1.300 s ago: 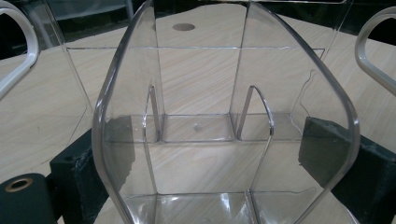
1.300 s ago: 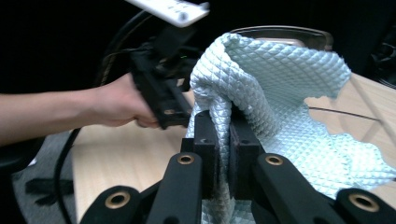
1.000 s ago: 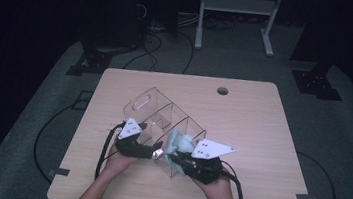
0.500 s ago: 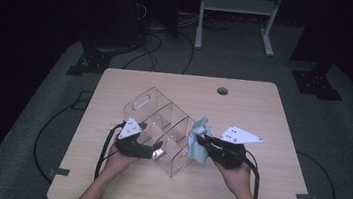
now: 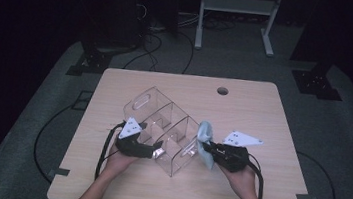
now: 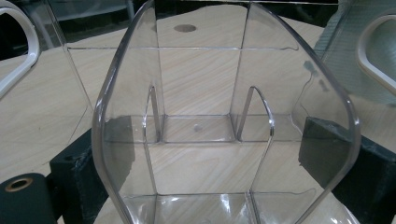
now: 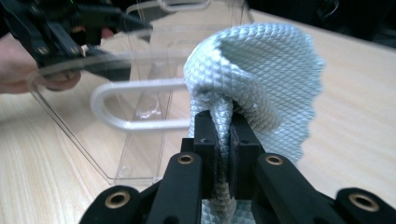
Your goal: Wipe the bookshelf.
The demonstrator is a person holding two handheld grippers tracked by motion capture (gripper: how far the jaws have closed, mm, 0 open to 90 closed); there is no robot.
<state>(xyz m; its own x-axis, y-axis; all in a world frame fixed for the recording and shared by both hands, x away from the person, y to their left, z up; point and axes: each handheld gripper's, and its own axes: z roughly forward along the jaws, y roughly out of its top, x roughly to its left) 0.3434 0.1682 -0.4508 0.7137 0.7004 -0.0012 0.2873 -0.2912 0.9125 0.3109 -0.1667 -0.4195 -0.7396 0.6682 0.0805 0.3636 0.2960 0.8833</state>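
The right gripper (image 7: 223, 140) pinches a pale blue cloth (image 7: 261, 79) — its jaws press together on a gathered fold. The left gripper (image 5: 151, 150) clamps one wall of the clear divided organizer (image 5: 163, 128), jaws on either side of the wall, steadying it on the table (image 5: 263, 114).

Risks from here:
- The cloth is held by one narrow fold; a drag against a rim could pull it free.
- A sideways push from the cloth could slide or tip the light organizer if the left grip slackens.
- The transparent walls are hard to judge, so a jaw could strike an edge.

The cloth is waffle-textured, soft and bunched, billowing above the jaws. It hangs just beside the organizer's right end, near its handle cut-out (image 7: 135, 105) — outside the compartments.
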